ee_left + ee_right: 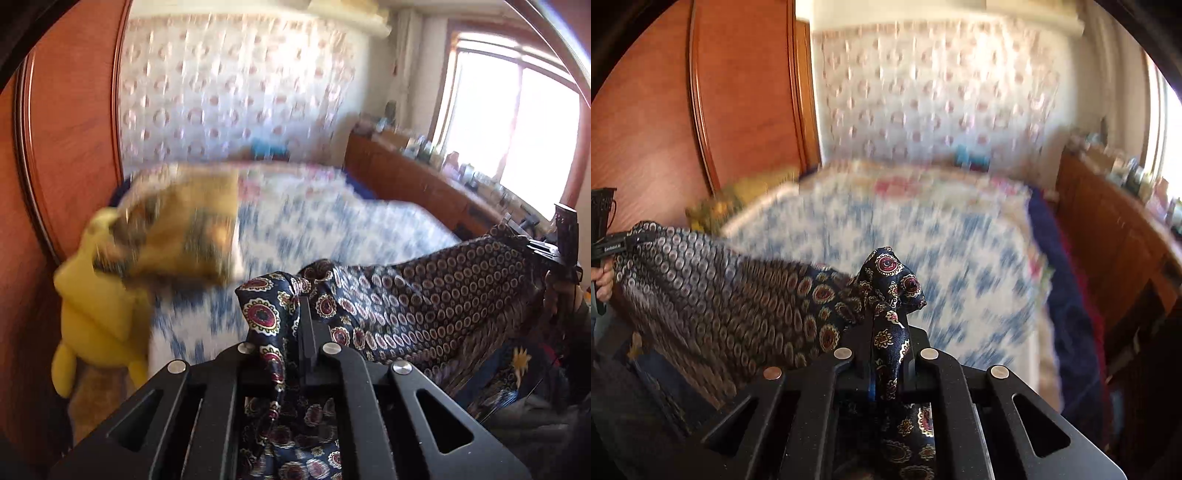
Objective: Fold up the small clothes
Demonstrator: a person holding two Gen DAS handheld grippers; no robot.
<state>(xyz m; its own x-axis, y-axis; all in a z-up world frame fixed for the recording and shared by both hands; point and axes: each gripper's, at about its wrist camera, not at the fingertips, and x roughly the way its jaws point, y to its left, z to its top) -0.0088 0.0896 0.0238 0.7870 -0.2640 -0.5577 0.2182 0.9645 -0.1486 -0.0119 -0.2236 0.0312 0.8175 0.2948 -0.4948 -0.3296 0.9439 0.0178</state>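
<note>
Above the bed (332,221), left gripper (304,317) and right gripper (892,332) jaws each clench a corner of the patterned cloth (424,295), stretched between them.

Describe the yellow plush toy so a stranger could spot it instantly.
Find the bed with the blue-and-white cover. At its edge beside the wooden wardrobe sits the plush toy. It is the only plain bright yellow thing there; the cushion above it is patterned.
</note>
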